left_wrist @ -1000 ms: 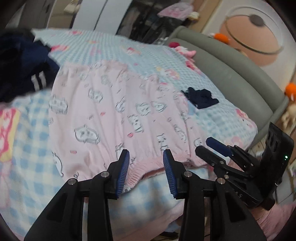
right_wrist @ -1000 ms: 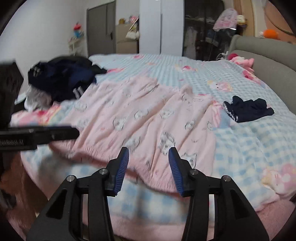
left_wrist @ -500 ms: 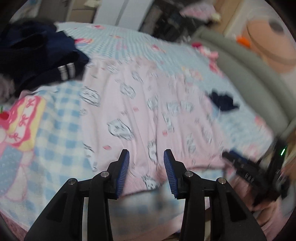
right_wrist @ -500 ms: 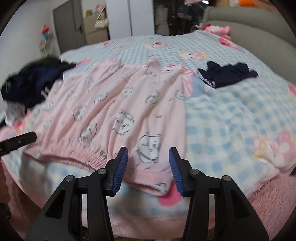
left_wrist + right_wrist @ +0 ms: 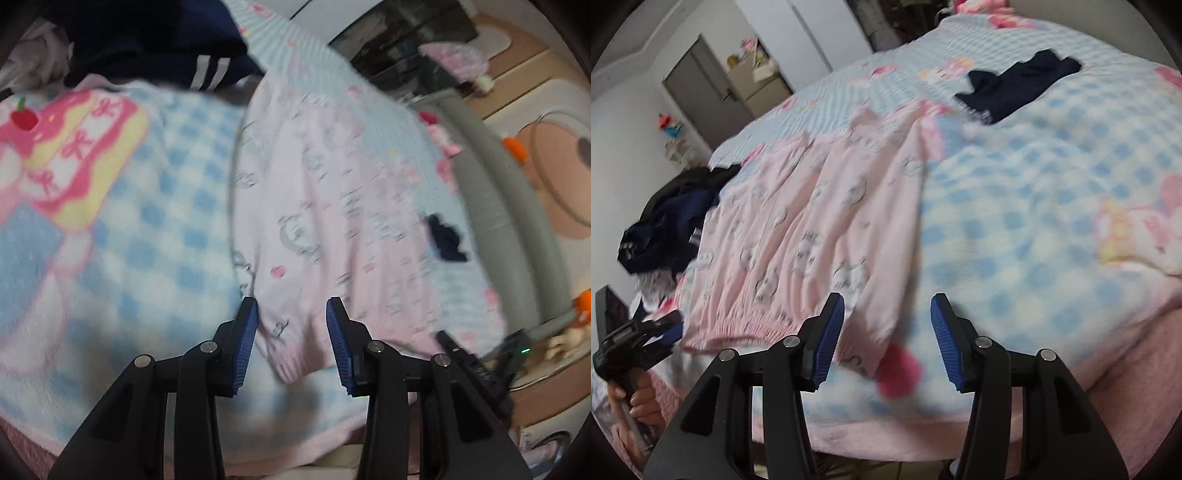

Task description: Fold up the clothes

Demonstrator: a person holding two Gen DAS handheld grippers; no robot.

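Two claws in view. Left claw (image 5: 291, 334) hanging over the near left corner of the pink pyjama garment (image 5: 332, 206), jaws apart, ribbed hem between the blue pads (image 5: 246, 339) but not pinched; released, nothing held. Right claw (image 5: 887, 334) poised over the near right corner of the same garment, jaws apart and opening, hem corner lying below the gap, nothing gripped.

One pink pyjama garment, printed with cartoon cats, spread flat across the bed (image 5: 1034, 206), elastic hem toward the near edge. One small navy garment (image 5: 1015, 86) lying alone on the blanket, well apart from the pink one on its right side. One heap of dark clothes (image 5: 670, 221) at the left edge of the bed, a navy piece with two white stripes (image 5: 208, 75) on top; count of pieces in the heap impossible to tell. One blue-and-white checked blanket (image 5: 155, 229) with cartoon prints covering the bed.

No containers visible.

Much of the left wrist view smeared by motion, prints on the pink cloth unreadable there. Far end of the pink garment bunched, shape unclear. One hand (image 5: 639, 400) on the left claw's handle, cut off at the frame edge in the right wrist view.
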